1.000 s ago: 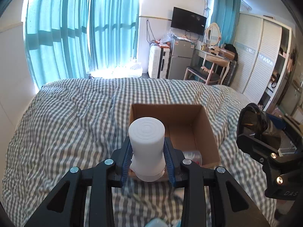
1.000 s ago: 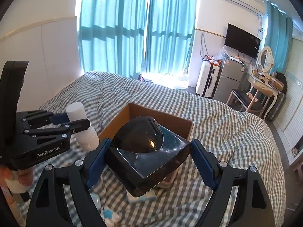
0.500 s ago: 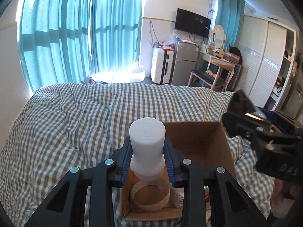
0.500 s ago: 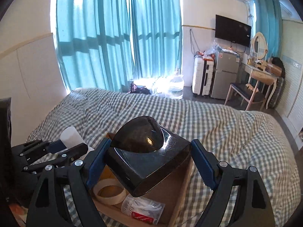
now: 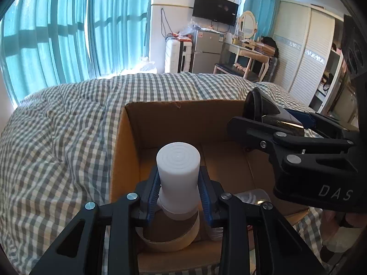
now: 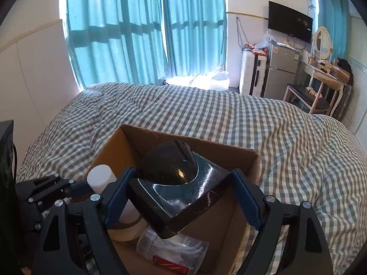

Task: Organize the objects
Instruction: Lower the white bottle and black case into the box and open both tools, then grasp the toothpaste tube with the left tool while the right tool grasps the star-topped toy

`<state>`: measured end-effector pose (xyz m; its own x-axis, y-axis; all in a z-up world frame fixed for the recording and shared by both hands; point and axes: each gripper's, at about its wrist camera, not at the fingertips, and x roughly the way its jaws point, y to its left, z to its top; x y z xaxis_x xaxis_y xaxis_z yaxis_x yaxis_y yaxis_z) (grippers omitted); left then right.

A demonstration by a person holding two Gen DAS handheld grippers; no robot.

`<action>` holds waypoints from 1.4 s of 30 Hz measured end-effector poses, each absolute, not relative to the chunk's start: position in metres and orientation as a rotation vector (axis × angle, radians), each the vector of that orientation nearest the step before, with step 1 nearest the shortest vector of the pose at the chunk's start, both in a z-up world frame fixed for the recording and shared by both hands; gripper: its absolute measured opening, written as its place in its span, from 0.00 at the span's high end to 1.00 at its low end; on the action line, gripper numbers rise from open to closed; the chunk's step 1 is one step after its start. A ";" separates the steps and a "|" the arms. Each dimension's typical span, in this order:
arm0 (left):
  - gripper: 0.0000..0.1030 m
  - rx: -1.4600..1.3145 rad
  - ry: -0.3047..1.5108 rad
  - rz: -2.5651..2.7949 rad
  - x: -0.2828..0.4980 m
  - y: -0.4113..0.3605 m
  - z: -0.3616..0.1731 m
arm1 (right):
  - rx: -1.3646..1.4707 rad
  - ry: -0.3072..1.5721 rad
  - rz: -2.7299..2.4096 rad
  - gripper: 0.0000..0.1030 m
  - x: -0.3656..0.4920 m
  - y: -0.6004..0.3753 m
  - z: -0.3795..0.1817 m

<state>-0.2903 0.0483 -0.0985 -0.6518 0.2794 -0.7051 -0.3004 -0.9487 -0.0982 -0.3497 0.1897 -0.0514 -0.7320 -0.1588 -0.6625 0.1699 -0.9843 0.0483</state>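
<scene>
An open cardboard box (image 5: pixel 142 123) (image 6: pixel 243 169) sits on the checked bed. My left gripper (image 5: pixel 179 197) is shut on a white bottle (image 5: pixel 177 174), held upright over the box's near left part; the same bottle (image 6: pixel 101 176) shows at the left of the right wrist view. My right gripper (image 6: pixel 181 197) is shut on a glossy black angular object with a domed top (image 6: pixel 176 183), held above the box; this black object (image 5: pixel 263 112) hangs over the box's right wall in the left wrist view. Inside the box lie a tape roll (image 5: pixel 169 238) (image 6: pixel 126 229) and a clear plastic packet (image 6: pixel 172 247).
The grey-and-white checked bedding (image 6: pixel 286 142) spreads all round the box. Teal curtains (image 6: pixel 142 27) hang behind the bed. Beyond its foot stand a white suitcase (image 5: pixel 177 55), a small fridge (image 5: pixel 206 52), a dressing table with a stool (image 6: pixel 321 87) and a wardrobe (image 5: pixel 302 52).
Both grippers have come forward and down over the box with their loads. The box now fills the lower middle of both views, and its inside with the tape roll and packet has come into sight.
</scene>
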 end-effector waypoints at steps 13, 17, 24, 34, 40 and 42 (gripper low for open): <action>0.17 -1.101 -0.042 2.611 -0.279 0.038 -0.090 | 0.993 -0.050 -2.827 0.06 -0.316 0.204 -0.040; 0.17 -1.091 -0.003 2.645 -0.256 0.037 -0.073 | 1.014 -0.054 -2.849 0.06 -0.280 0.212 -0.035; 0.16 -1.114 0.103 2.717 -0.195 0.026 -0.058 | 1.043 -0.096 -2.849 0.06 -0.206 0.220 -0.037; 0.16 -1.201 0.129 2.777 -0.130 -0.002 -0.054 | 1.031 0.034 -2.801 0.06 -0.144 0.191 -0.024; 0.16 -1.276 0.145 2.776 -0.113 -0.008 -0.072 | 1.066 0.089 -2.771 0.06 -0.121 0.184 -0.039; 0.16 -1.328 0.146 2.759 -0.109 -0.005 -0.086 | 1.100 0.093 -2.746 0.06 -0.120 0.184 -0.049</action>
<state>-0.1085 -0.0047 -0.0864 -0.6226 0.0271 -0.7821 -0.1094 -0.9926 0.0527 -0.1201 0.1837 -0.0494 -0.7095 -0.1444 -0.6897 0.1905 -0.9816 0.0095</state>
